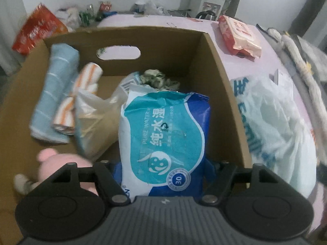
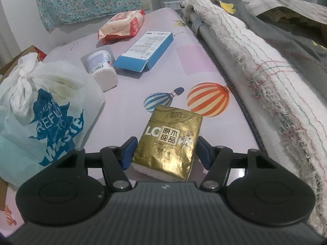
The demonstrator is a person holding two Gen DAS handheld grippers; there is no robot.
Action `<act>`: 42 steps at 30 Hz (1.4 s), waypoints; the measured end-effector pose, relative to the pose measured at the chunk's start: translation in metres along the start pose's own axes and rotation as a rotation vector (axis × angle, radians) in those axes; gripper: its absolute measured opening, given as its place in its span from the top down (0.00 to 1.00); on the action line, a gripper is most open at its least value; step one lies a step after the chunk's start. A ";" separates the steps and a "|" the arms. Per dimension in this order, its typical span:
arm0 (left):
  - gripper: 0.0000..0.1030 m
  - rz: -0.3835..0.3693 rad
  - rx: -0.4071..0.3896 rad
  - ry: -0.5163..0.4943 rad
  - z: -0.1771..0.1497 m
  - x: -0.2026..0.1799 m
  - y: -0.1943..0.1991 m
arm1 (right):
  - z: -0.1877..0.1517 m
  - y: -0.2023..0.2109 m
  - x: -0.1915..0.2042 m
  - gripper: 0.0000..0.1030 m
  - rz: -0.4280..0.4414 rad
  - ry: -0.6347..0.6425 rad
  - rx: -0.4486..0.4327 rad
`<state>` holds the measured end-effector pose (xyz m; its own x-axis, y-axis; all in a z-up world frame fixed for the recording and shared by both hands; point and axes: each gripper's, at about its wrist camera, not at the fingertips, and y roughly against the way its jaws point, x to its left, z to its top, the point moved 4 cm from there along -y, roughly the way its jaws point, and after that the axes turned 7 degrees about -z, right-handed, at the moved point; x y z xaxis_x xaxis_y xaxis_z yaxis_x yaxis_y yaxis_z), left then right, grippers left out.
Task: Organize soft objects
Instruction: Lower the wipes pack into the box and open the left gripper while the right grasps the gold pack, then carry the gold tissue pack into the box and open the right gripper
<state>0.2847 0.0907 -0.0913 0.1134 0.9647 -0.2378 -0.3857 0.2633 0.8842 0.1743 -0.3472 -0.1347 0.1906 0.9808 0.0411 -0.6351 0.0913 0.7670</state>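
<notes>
Left wrist view: wet-wipe pack (image 1: 163, 140) hides jaws' tips.

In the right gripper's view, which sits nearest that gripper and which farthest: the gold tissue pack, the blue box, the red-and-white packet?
1. Gold tissue pack, between the right gripper fingers.
2. Blue box, mid-table.
3. Red-and-white packet, at the far edge.

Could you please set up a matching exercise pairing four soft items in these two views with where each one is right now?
Things:
1. blue wet-wipes pack
2. gold tissue pack
3. pink plush toy
4. red-and-white wipes pack

Places:
A. far end of the pink sheet, lying free
B. between the right gripper's fingers
C. near left corner inside the cardboard box
D. between the left gripper's fingers, over the box

Pairs: 1-D, 2-B, 3-C, 4-A
</notes>
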 end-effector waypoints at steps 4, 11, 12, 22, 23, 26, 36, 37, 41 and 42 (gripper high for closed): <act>0.23 -0.024 0.000 0.048 0.004 0.007 -0.011 | 0.000 -0.001 0.001 0.40 0.001 0.012 0.004; 0.28 -0.026 -0.017 0.098 0.003 0.015 -0.004 | 0.001 -0.001 -0.001 0.41 0.009 0.003 -0.003; 0.28 -0.030 -0.022 0.105 0.002 0.015 0.000 | 0.001 -0.001 -0.001 0.41 0.011 -0.001 -0.003; 0.24 -0.024 -0.103 0.103 -0.018 -0.006 0.056 | 0.003 0.002 -0.008 0.39 0.054 -0.033 0.020; 0.24 -0.024 -0.112 0.099 -0.020 -0.010 0.062 | 0.004 0.004 -0.008 0.35 0.061 -0.036 0.028; 0.21 -0.028 -0.139 0.096 -0.026 -0.017 0.077 | 0.008 0.005 -0.011 0.16 0.082 -0.073 0.057; 0.14 0.014 -0.209 0.089 -0.054 -0.029 0.116 | 0.003 -0.006 0.008 0.44 -0.045 0.094 0.046; 0.14 0.025 -0.212 0.090 -0.057 -0.029 0.118 | 0.003 -0.005 0.006 0.45 -0.038 0.088 0.043; 0.14 0.043 -0.235 0.095 -0.070 -0.022 0.128 | 0.008 0.007 -0.007 0.46 0.045 -0.025 0.057; 0.14 0.048 -0.242 0.097 -0.073 -0.019 0.132 | 0.011 0.015 -0.007 0.46 0.074 -0.042 0.048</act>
<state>0.1646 0.1073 0.0003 0.0055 0.9693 -0.2459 -0.5977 0.2003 0.7763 0.1719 -0.3546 -0.1162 0.1766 0.9763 0.1251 -0.6119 0.0093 0.7909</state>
